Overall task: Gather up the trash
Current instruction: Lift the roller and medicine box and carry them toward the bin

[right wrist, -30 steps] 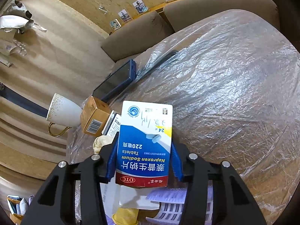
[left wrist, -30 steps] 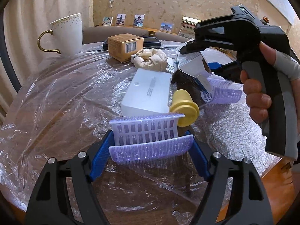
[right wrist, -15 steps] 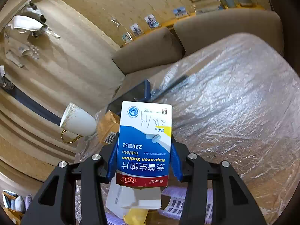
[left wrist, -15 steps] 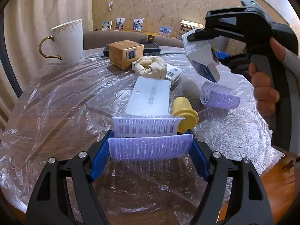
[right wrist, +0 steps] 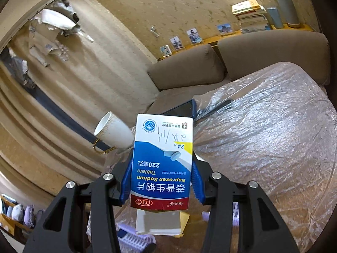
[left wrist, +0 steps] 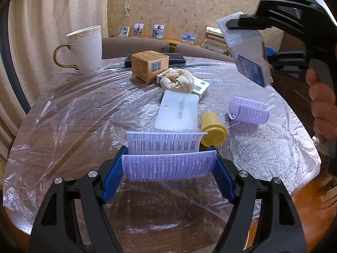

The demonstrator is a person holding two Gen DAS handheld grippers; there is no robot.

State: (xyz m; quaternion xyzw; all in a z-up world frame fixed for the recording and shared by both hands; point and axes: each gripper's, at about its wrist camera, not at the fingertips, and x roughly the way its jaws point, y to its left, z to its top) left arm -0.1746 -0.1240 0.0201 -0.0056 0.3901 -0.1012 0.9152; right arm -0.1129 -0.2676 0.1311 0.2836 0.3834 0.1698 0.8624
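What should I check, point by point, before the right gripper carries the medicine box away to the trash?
1. Right gripper shut on the medicine box: ok, both blue pads press its sides.
2. Box clear of the table: ok, the left wrist view shows it in the air.
3. Box's lower flap closed: not ok, it hangs open.
4. Left gripper holding the purple hair roller: ok, pads at both ends.
5. Trash bin located: cannot tell, none is in view.
6. Other trash remaining: not ok, the crumpled tissue lies on the table.
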